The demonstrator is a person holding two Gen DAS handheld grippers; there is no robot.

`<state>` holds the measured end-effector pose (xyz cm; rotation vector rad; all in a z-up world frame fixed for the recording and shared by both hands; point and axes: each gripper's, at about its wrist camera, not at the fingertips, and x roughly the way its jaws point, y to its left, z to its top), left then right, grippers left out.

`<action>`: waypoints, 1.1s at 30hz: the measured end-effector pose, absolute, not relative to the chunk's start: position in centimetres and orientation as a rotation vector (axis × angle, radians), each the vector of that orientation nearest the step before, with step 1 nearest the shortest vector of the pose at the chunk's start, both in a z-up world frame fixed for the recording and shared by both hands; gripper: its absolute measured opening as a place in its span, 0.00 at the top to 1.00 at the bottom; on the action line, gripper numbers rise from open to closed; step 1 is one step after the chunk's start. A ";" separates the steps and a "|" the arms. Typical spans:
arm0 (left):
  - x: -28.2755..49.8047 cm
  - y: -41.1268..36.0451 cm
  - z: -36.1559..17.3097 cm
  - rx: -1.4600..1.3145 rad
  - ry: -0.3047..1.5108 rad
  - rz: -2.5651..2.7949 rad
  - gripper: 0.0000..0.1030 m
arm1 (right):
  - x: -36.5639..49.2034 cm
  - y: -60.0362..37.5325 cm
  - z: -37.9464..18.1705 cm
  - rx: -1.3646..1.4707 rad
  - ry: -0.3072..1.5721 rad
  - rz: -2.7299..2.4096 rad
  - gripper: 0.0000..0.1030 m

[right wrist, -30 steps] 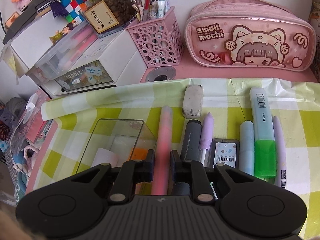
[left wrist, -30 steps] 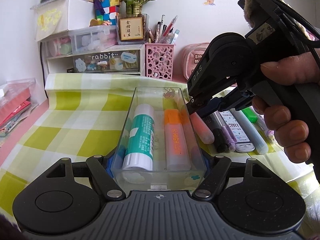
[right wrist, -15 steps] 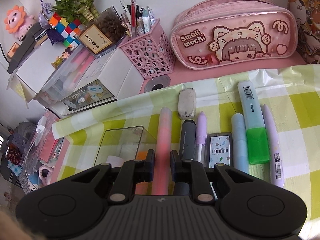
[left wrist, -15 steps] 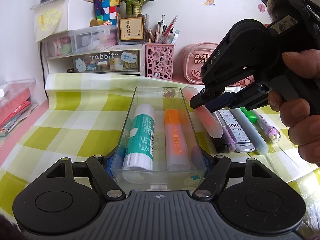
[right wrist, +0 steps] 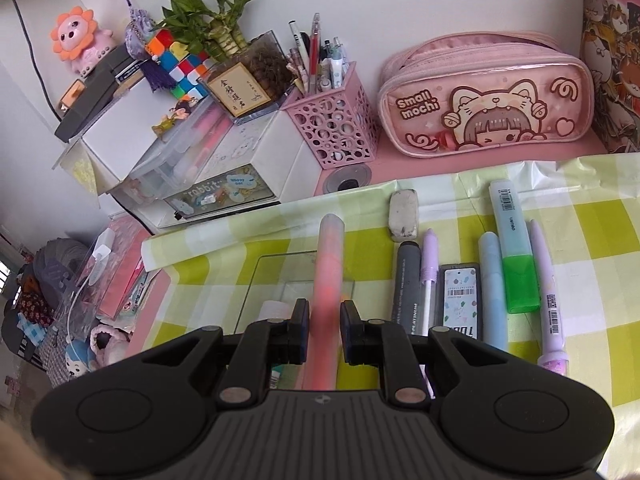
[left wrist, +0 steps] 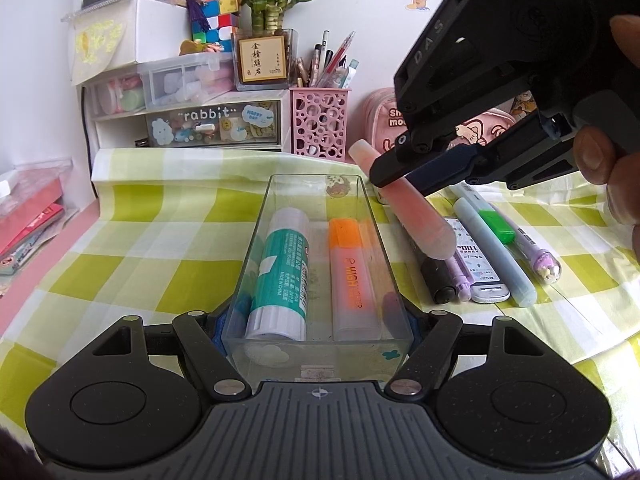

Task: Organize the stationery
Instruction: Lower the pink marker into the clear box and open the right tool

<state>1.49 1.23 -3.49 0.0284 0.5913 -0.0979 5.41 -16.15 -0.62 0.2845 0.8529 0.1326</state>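
Right gripper jaws clamped mid-length on pink marker, lifted off the table, just right of tray. Marker axis roughly parallel to the tray's, tip down. Left gripper jaws grip the tray's near end.

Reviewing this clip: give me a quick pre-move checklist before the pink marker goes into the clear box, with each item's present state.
1. Right gripper shut on the pink marker: ok.
2. Marker lifted off the checked cloth, near end lower than the far end: ok.
3. Left gripper clamped on the clear box, holding it steady: ok.
4. Free lane in the box to the right of the orange highlighter: narrow, cannot tell if the marker fits.
5. Glue stick lying flat on the left side, out of the way: ok.
6. Marker aligned over the box: not ok, it hangs to the right of the box wall.
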 end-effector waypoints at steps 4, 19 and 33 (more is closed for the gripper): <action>1.5 1.2 -3.5 0.028 0.590 -0.099 0.29 | 5.7 -14.8 -0.9 0.292 0.890 0.163 0.91; 1.6 1.2 -3.5 0.032 0.592 -0.103 0.29 | 7.2 -13.7 -3.1 0.345 0.967 0.155 0.91; 1.6 1.0 -3.5 0.035 0.591 -0.108 0.29 | 6.9 -13.8 -2.7 0.319 0.940 0.190 0.90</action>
